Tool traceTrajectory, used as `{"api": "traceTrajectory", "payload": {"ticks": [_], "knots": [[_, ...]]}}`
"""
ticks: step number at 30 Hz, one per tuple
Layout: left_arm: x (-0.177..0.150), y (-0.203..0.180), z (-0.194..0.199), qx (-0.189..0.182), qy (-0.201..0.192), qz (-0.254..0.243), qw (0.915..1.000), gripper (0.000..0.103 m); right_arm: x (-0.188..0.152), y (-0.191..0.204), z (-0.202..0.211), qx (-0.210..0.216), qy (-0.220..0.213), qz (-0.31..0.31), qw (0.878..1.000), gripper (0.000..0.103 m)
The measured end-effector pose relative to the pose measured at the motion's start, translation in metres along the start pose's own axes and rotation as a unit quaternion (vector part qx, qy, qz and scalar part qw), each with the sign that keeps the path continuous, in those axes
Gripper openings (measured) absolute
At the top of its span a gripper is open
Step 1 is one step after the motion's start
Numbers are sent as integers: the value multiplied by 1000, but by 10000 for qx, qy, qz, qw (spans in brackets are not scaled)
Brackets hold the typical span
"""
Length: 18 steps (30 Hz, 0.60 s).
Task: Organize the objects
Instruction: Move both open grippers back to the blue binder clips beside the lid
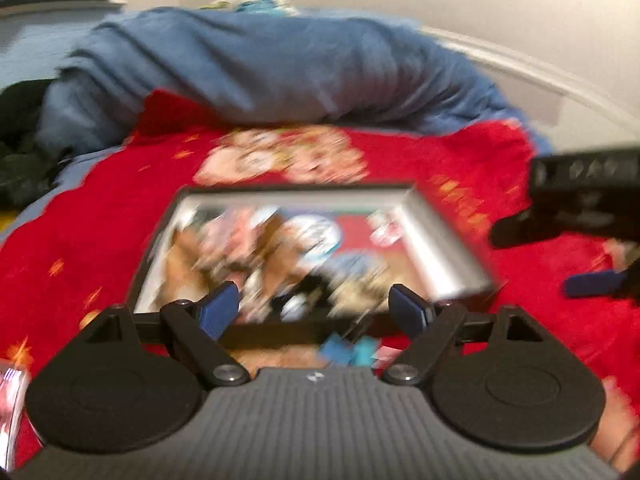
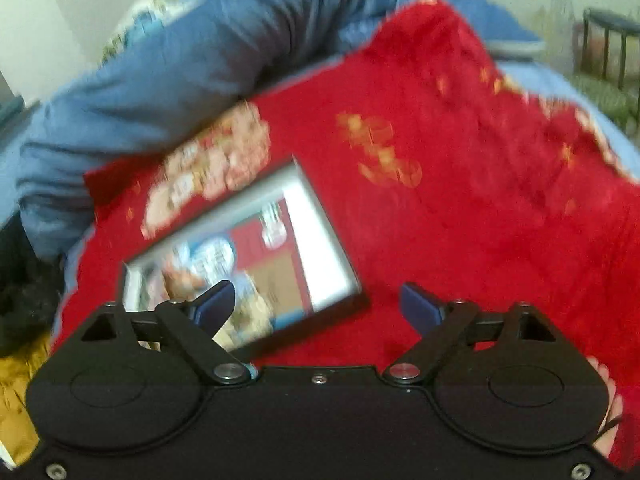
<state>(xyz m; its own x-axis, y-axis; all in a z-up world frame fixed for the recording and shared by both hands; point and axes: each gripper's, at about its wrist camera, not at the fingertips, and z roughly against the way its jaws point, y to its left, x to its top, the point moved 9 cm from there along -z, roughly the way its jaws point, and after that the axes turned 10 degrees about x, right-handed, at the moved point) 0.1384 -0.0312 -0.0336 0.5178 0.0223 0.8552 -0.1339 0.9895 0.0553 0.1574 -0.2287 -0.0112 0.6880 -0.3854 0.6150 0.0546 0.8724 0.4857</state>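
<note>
A flat rectangular box with a colourful picture lid (image 1: 304, 256) lies on a red blanket (image 1: 100, 220). My left gripper (image 1: 316, 310) is open, its blue-tipped fingers over the box's near edge, not gripping it. The same box shows in the right wrist view (image 2: 256, 256), tilted, at lower left. My right gripper (image 2: 318, 306) is open and empty; its left finger (image 2: 216, 304) overlaps the box's near corner, its right finger is over bare blanket. The right gripper also shows at the right edge of the left wrist view (image 1: 580, 240). Both views are motion-blurred.
A crumpled blue duvet (image 1: 260, 68) is heaped behind the red blanket. Dark clothing (image 1: 20, 152) lies at the left. A white bed rail (image 1: 520, 68) curves at the back right. A dark chair (image 2: 608, 44) stands far right by the wall.
</note>
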Motion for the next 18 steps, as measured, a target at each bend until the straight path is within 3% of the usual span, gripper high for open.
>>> {"api": "traceTrajectory", "payload": {"ticks": [5,9,18], "knots": [[-29,1,-13,352,-88,-490,9981,85,-34,2,-8,44,415,416,9983,89],[-35,-4,-29,177,215,-313,9991,83,-45,9,-8,115,594,593,9964,89],[-44,-24,-37,78,271,-502,9983,79,-54,1,-15,90,869,483,9950,89]]}}
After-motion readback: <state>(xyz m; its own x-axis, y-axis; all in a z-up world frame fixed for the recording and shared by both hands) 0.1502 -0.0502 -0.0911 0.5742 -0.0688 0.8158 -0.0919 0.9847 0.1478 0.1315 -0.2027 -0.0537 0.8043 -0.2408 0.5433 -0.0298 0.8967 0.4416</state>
